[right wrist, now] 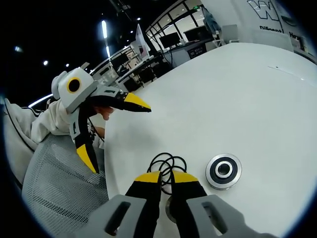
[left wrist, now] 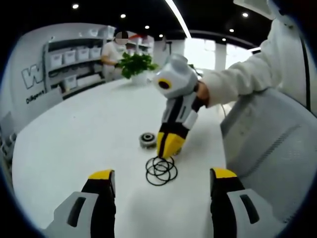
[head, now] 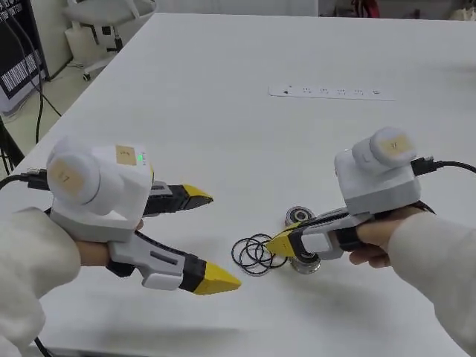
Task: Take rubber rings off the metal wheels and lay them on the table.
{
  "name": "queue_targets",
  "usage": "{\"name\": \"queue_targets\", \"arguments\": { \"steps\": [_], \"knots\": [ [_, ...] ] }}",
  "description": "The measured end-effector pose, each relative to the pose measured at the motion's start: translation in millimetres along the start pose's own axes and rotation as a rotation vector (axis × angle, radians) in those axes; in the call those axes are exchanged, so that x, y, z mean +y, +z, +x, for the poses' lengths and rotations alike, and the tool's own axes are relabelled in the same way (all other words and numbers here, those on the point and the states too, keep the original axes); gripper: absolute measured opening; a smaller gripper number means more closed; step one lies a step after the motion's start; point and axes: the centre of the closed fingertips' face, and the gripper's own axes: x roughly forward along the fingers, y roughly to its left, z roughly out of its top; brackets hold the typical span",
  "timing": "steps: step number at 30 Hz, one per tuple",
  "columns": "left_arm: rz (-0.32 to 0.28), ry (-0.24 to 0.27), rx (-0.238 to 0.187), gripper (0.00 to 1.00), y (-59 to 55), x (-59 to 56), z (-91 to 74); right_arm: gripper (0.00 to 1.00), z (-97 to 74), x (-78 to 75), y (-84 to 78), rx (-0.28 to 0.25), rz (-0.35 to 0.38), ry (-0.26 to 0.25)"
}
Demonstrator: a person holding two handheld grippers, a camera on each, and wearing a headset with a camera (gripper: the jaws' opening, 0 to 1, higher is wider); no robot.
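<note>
Left gripper (head: 210, 238) spread wide, lower left; right gripper (head: 279, 243) tips pressed near-together beside loose rubber rings (head: 255, 253), lower centre.

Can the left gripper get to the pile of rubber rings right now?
Probably yes: the left gripper is open and faces the rubber rings across bare table, though the right gripper sits right beside them.

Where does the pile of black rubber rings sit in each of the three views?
Head view: rubber rings lie lower centre, just left of the right gripper's tips.
Left gripper view: rings at centre, below the right gripper's tips.
Right gripper view: rings low centre, just past its own tips.
Shared landmark: the metal wheel lying flat beside them.
</note>
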Motion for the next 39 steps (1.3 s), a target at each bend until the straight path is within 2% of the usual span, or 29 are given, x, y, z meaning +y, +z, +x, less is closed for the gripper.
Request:
{"name": "queue_targets", "arguments": {
  "steps": [6, 15, 23, 32, 39],
  "knots": [
    [0.001, 0.001, -0.003, 0.79, 0.8, 0.4, -0.5, 0.05, -2.6, -2.0, 3.0, -0.009, -0.002, -0.006],
    [0.001, 0.004, -0.002, 0.8, 0.3, 1.3, -1.2, 0.06, -15.5, -7.6, 17.4, -0.057, -0.006, -0.03],
    [-0.001, 0.015, -0.009, 0.8, 1.5, 3.4, -2.8, 0.06, -33.4, -16.1, 34.9, -0.126, -0.008, -0.067],
    [-0.007, 0.025, -0.024, 0.8, 4.3, 4.7, -4.9, 0.09, -57.2, -24.3, 49.1, -0.174, -0.036, -0.106],
    [-0.011, 0.038, -0.036, 0.84, 6.4, 5.3, -7.5, 0.15, -74.4, -26.9, 62.5, -0.231, -0.06, -0.137]
  ]
}}
